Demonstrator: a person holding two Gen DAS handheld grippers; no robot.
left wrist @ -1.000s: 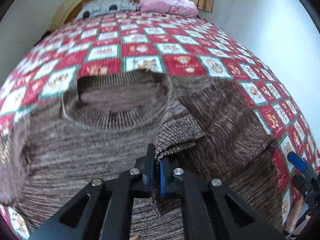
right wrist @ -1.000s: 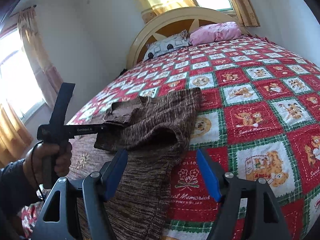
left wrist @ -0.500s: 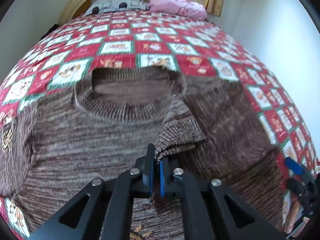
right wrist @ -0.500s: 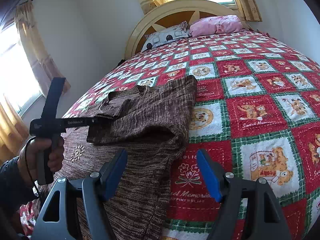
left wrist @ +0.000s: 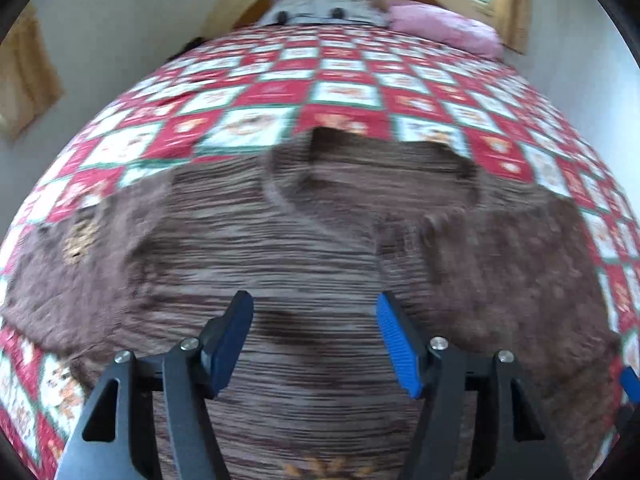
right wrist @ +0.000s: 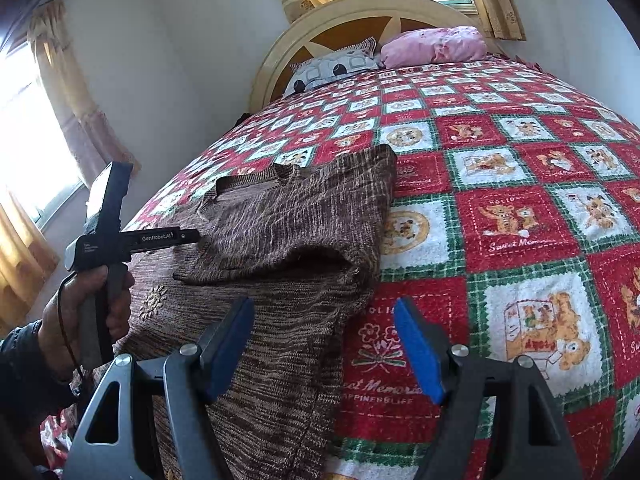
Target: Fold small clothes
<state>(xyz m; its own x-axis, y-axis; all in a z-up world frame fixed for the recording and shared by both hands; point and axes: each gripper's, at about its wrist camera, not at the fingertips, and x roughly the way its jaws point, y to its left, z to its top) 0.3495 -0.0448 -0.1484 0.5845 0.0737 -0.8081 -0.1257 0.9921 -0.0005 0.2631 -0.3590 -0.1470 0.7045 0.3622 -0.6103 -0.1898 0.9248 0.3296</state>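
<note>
**Left wrist view: both tools open over the sweater**

Left wrist view has your left hand-held gripper (left wrist: 316,340) spread wide with nothing in it, hovering over the brown knit sweater (left wrist: 320,240), though the frame's pretty blurry. That sweater lies on the bed's checked quilt (right wrist: 520,208), one sleeve (right wrist: 288,236) folded across the body. Your right hand-held gripper (right wrist: 324,352) is wide open too and empty, sitting over the sweater's edge. Two pillows (right wrist: 432,46) rest by the headboard.
</note>
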